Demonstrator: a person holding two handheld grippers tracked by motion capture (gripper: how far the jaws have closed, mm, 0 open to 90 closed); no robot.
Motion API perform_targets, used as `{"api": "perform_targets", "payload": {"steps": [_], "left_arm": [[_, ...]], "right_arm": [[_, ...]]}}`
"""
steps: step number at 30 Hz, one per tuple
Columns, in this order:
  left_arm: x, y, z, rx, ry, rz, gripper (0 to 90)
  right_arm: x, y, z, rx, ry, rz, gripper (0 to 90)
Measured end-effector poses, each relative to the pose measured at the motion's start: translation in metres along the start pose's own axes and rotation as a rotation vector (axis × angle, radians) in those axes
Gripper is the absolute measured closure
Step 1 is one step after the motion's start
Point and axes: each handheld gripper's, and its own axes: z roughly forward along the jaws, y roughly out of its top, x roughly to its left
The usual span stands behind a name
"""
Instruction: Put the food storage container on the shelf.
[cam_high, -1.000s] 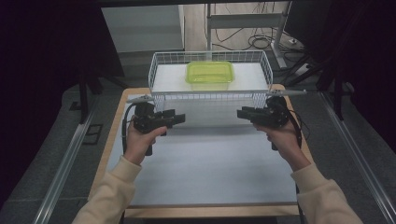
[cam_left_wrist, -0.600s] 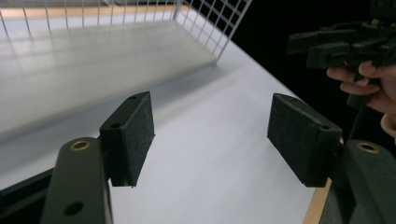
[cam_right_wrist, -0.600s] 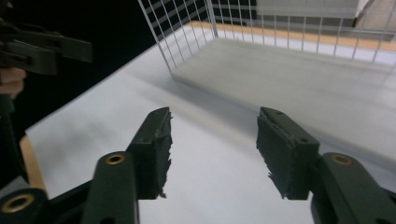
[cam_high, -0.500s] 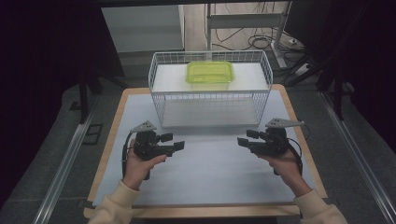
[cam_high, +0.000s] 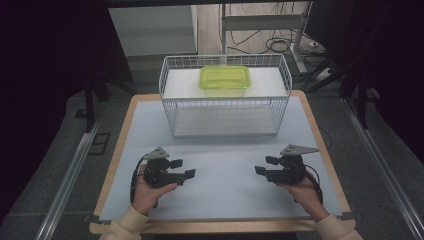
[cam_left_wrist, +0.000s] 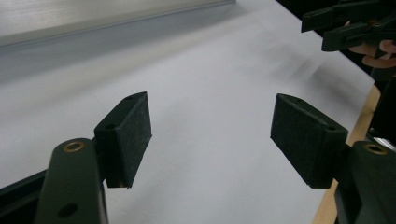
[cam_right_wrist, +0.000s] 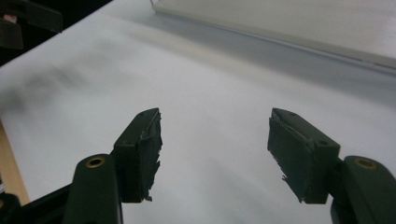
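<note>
Left tool (cam_high: 185, 169) low over near bench (cam_high: 225, 200), jaws spread, nothing between. Right tool (cam_high: 265, 166) level with it, jaws spread too, empty. Next move, by my read: bring both forward evenly, lift over rim of white wire basket (cam_high: 175, 107). Inside it, far side: translucent lime-green lidded plastic box (cam_high: 224, 80), flat, rounded corners.
</note>
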Motion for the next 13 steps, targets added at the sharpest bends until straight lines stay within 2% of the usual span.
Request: {"api": "perform_targets", "payload": {"steps": [8, 13], "left_arm": [[0.0022, -0.0031, -0.0019, -0.003, 0.003, -0.009, 28.2], [0.0041, -0.0043, -0.006, -0.01, 0.011, -0.01, 27.6]], "right_arm": [[-0.0008, -0.0015, -0.0023, -0.016, -0.006, -0.003, 33.1], [-0.0025, -0.0037, -0.0066, -0.043, -0.02, -0.012, 27.4]]}}
